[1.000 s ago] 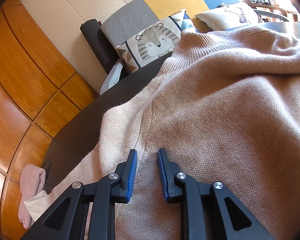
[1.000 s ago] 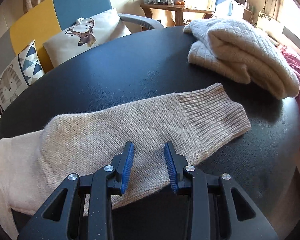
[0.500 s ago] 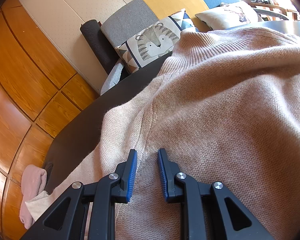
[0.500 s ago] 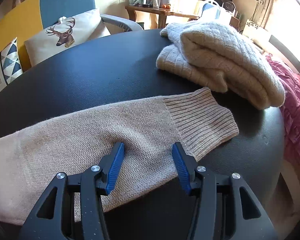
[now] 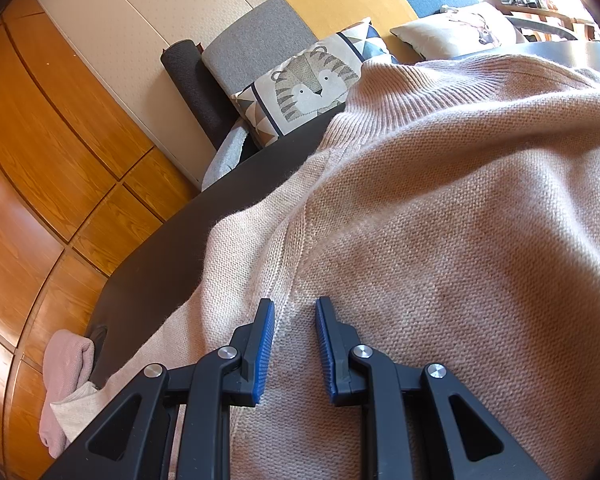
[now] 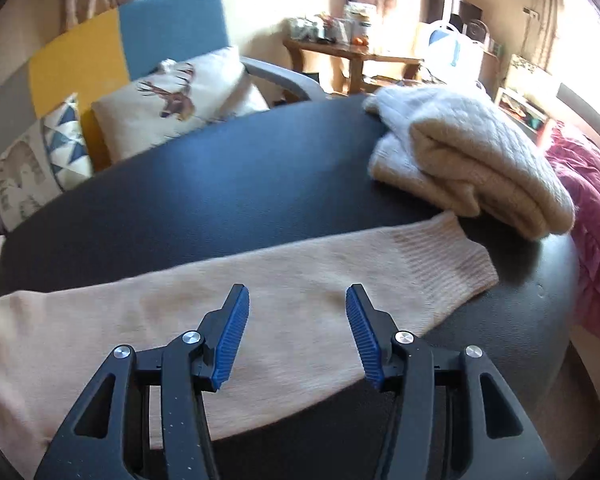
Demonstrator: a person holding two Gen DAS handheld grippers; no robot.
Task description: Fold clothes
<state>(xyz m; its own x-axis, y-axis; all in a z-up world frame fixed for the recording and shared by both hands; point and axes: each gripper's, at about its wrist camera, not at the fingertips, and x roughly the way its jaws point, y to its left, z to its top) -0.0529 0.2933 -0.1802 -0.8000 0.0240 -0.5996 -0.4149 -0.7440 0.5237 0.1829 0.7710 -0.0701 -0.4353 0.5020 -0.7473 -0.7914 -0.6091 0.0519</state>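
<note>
A pale pink knitted sweater (image 5: 440, 220) lies spread over the black round table (image 5: 152, 256). My left gripper (image 5: 294, 302) rests low over its shoulder seam, jaws a narrow gap apart, the knit running flat under them with no fold pinched. In the right wrist view the sweater's sleeve (image 6: 300, 264) lies straight across the table (image 6: 240, 168), with its ribbed cuff (image 6: 448, 264) to the right. My right gripper (image 6: 296, 288) hovers above the sleeve, open wide, nothing between its pads.
A folded cream sweater (image 6: 468, 160) sits at the table's far right, just beyond the cuff. A dark pink garment (image 6: 592, 208) lies off the right edge. A pink cloth (image 5: 64, 364) hangs at the near-left rim. Cushions (image 6: 180, 100) line the sofa behind.
My right gripper's jaws have spread wider and it has lifted off the sleeve and shifted. The sleeve stays flat on the table. The left gripper has not moved.
</note>
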